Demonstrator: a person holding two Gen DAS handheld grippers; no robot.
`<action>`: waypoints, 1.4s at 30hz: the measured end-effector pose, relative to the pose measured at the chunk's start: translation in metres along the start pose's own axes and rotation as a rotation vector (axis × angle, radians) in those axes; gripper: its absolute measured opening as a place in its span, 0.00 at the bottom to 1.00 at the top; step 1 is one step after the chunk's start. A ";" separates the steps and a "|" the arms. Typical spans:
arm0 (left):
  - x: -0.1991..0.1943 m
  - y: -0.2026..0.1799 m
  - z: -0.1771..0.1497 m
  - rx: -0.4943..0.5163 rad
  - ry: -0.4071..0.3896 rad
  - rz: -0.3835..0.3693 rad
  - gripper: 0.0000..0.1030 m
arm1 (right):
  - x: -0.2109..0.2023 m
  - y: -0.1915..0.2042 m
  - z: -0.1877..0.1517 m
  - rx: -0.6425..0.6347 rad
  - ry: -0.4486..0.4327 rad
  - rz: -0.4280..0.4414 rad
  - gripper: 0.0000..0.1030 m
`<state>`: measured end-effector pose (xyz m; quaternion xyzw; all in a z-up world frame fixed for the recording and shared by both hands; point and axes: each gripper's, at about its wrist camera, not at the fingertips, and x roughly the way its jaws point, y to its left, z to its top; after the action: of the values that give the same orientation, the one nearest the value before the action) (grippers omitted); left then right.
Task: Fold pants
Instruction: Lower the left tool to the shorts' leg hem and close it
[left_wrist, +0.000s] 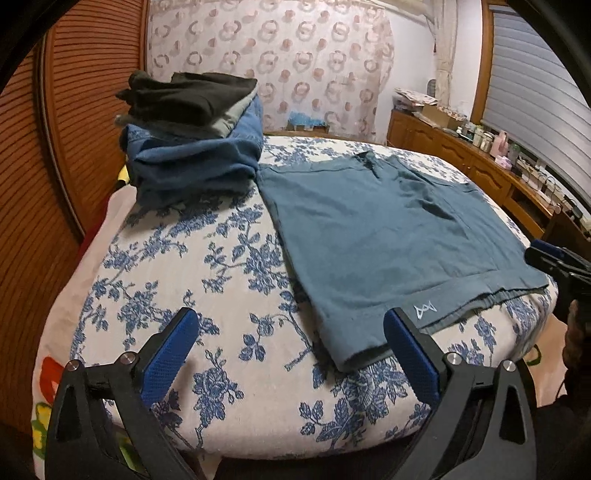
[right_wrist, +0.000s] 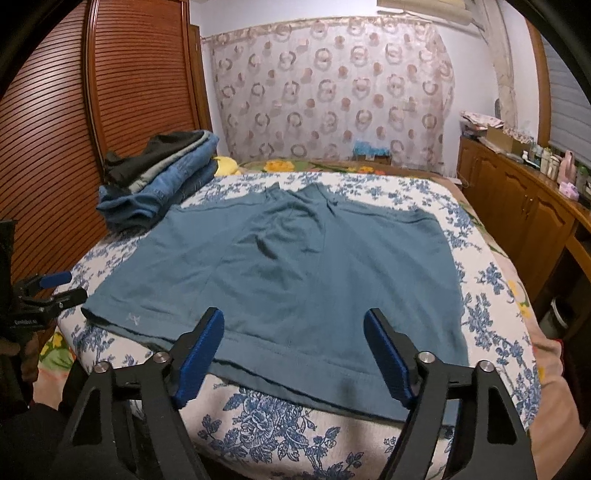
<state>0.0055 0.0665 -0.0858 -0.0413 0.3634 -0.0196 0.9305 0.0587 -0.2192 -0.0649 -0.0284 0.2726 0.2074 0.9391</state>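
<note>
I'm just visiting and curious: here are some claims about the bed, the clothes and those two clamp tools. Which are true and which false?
1. The teal pants lie spread flat on the bed. True.
2. The right gripper is clamped on the pants. False: its jaws stand open over the near hem.
3. A stack of folded clothes sits beside the pants. True.
4. The left gripper holds a sock. False: it is open and empty.
</note>
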 end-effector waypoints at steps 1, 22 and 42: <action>0.001 0.000 -0.002 0.001 0.008 -0.010 0.94 | 0.002 -0.001 0.000 -0.003 0.007 -0.001 0.75; 0.007 -0.008 -0.012 -0.012 0.069 -0.128 0.42 | 0.004 0.001 -0.002 -0.021 0.040 -0.007 0.74; -0.017 -0.044 0.033 0.096 -0.046 -0.236 0.06 | -0.004 -0.001 0.004 -0.024 0.026 0.004 0.74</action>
<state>0.0156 0.0258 -0.0462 -0.0394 0.3331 -0.1455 0.9308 0.0576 -0.2211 -0.0596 -0.0418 0.2823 0.2123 0.9346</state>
